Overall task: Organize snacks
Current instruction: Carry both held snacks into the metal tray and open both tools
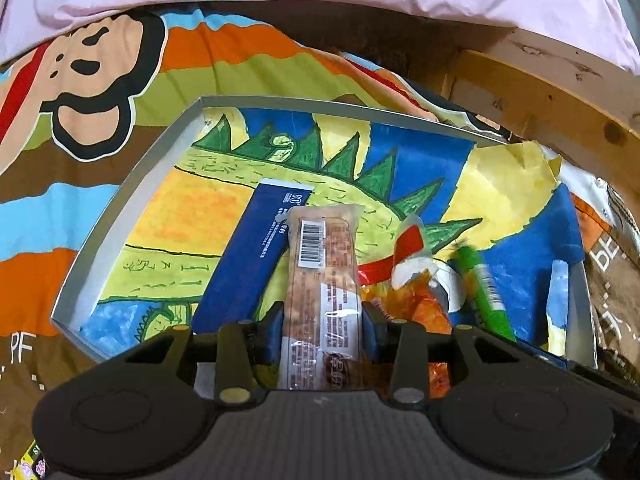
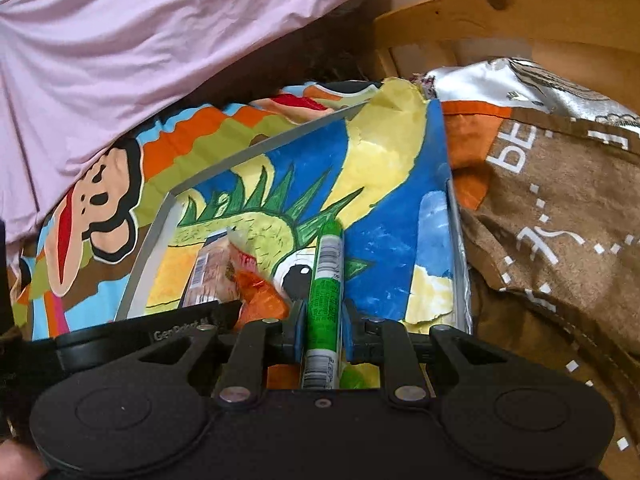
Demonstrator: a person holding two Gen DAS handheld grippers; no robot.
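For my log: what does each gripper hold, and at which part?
The left gripper holds a clear-wrapped snack bar near its lower end. The right gripper holds a green snack stick around its lower half. Both are over the tray.

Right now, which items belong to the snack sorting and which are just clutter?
Job:
- clear-wrapped snack bar, in left gripper
- green snack stick, in right gripper
- dark blue flat box
- orange wrapper
- grey tray with dinosaur drawing

Clutter:
- monkey-print blanket
- pink sheet
- wooden frame
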